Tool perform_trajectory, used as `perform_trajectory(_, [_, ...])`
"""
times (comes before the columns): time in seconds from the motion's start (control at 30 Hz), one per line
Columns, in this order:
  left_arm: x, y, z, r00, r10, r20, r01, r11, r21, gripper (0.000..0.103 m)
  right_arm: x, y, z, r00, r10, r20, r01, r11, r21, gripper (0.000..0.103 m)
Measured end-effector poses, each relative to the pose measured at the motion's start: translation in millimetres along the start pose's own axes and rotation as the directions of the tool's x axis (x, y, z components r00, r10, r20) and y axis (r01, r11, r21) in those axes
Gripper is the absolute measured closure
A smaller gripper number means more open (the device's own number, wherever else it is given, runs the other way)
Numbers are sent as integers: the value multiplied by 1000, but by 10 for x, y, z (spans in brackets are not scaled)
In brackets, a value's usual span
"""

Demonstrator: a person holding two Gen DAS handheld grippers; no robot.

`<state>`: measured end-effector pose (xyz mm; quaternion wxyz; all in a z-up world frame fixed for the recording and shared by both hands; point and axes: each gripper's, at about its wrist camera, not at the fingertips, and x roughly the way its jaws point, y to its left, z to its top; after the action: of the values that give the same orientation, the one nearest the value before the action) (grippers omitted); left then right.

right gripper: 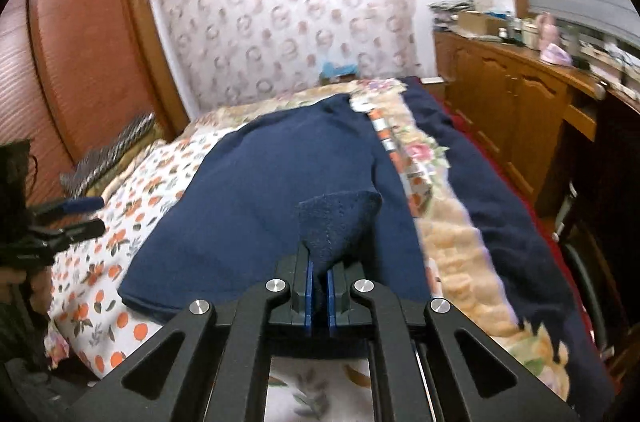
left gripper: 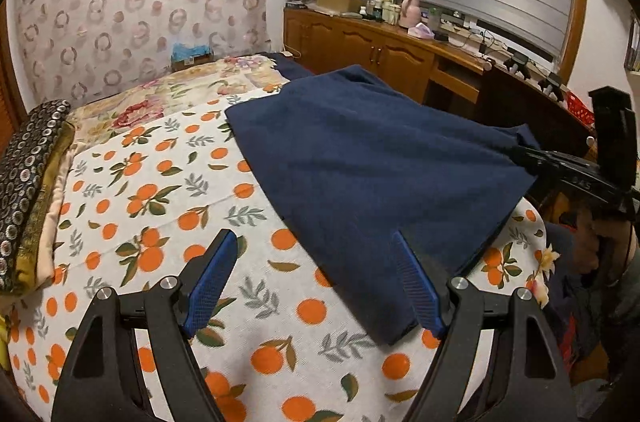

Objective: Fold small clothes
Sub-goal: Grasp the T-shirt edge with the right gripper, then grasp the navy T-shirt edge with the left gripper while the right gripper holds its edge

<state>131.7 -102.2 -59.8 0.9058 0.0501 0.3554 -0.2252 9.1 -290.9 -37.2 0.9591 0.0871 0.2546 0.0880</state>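
A navy blue garment [left gripper: 360,162] lies spread flat on a bed sheet printed with oranges [left gripper: 160,190]. My left gripper [left gripper: 314,238] hovers open over the garment's near left corner; its right finger is above the cloth, its left finger above the sheet, and nothing is pinched. In the left wrist view my right gripper [left gripper: 524,158] bites the garment's right corner. In the right wrist view that gripper [right gripper: 319,274] is shut on a raised fold of the navy garment [right gripper: 280,174], which bunches up between the blue pads [right gripper: 309,286]. The left gripper [right gripper: 88,214] shows open at the far left edge.
A folded dark patterned cloth [left gripper: 28,182] lies on the bed's left side. A floral quilt [right gripper: 452,242] and a dark blue blanket [right gripper: 512,222] run along the right side. A wooden cabinet [left gripper: 360,42] with clutter on top stands beyond, and a wooden wardrobe [right gripper: 80,62] stands left.
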Motion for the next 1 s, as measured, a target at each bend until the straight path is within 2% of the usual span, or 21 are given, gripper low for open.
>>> perform_trajectory(0.2, [119, -68, -45, 999, -21, -38, 20, 1000, -10, 23, -11, -48, -93, 998, -40, -54, 39, 999, -31, 97])
perform_trajectory(0.33, [171, -111, -88, 998, -27, -55, 27, 1000, -6, 23, 41, -49, 6, 994, -83, -67, 82, 996, -21, 66])
perform_trajectory(0.43, [176, -120, -103, 998, -43, -55, 43, 999, -11, 23, 71, -95, 88, 991, -112, -68, 111, 994, -23, 61])
perform_trajectory(0.57, [191, -136, -119, 996, -69, -55, 68, 998, -17, 26, 159, -110, 118, 985, -137, -100, 134, 990, -39, 59])
perform_trajectory(0.73, [255, -176, -162, 992, -96, -85, 96, 995, -9, 48, 260, -115, 92, 975, -152, -160, 149, 988, -33, 59])
perform_trajectory(1.0, [392, -234, -251, 978, -141, -153, 139, 990, -26, 50, 248, -106, 154, 976, -143, -164, 141, 990, -25, 59])
